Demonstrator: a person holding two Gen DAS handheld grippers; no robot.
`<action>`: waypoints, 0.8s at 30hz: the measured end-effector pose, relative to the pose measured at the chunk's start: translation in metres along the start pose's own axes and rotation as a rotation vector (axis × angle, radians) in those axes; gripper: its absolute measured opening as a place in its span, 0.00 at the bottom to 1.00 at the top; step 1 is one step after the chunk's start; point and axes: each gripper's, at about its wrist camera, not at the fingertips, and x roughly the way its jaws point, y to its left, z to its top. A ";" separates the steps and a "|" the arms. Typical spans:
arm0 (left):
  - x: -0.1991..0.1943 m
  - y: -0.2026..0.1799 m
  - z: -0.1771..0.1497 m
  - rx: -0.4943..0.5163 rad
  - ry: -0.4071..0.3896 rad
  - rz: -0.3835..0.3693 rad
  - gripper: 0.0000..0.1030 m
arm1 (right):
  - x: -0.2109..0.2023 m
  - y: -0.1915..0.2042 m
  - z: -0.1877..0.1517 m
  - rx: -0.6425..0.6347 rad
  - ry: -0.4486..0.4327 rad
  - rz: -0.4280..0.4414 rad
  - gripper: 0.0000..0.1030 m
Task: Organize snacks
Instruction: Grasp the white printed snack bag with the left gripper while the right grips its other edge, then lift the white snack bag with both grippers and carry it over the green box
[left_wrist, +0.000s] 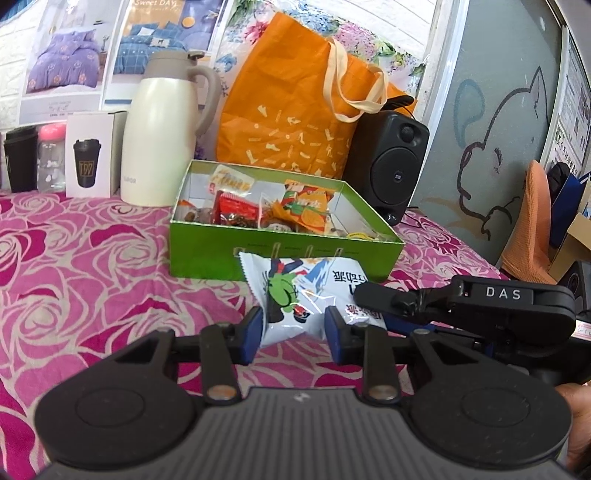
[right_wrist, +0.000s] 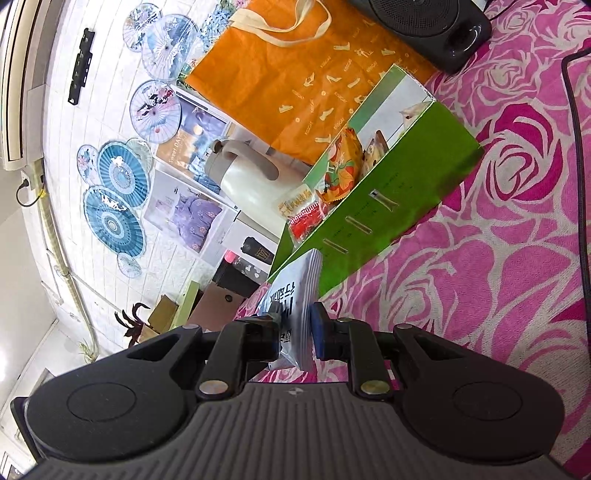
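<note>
Blue-padded jaws of the left gripper (left_wrist: 293, 326) pinch the lower corner of a white crinkly snack packet with green and blue print (left_wrist: 295, 291) at frame centre, its long axis running right toward the right gripper (left_wrist: 373, 291), with the open green cardboard box of snacks (left_wrist: 207, 254) directly beyond. From the right wrist, the right gripper (right_wrist: 295, 328) clamps the same packet (right_wrist: 299, 291) edge-on; its far end is hidden, the box (right_wrist: 406, 177) lying upper right.

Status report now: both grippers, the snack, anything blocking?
Left gripper and right gripper both shut on white printed snack packet. Open green cardboard box just beyond, half full. Nothing between.
</note>
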 end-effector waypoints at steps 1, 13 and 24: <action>0.001 0.000 0.000 -0.001 0.002 0.001 0.28 | 0.000 0.000 -0.001 0.001 0.000 0.000 0.30; 0.002 0.002 0.008 0.008 -0.005 0.001 0.28 | 0.002 0.005 0.007 -0.015 0.010 0.003 0.30; 0.004 -0.005 0.041 0.064 -0.096 0.033 0.28 | 0.016 0.041 0.040 -0.190 0.014 -0.008 0.30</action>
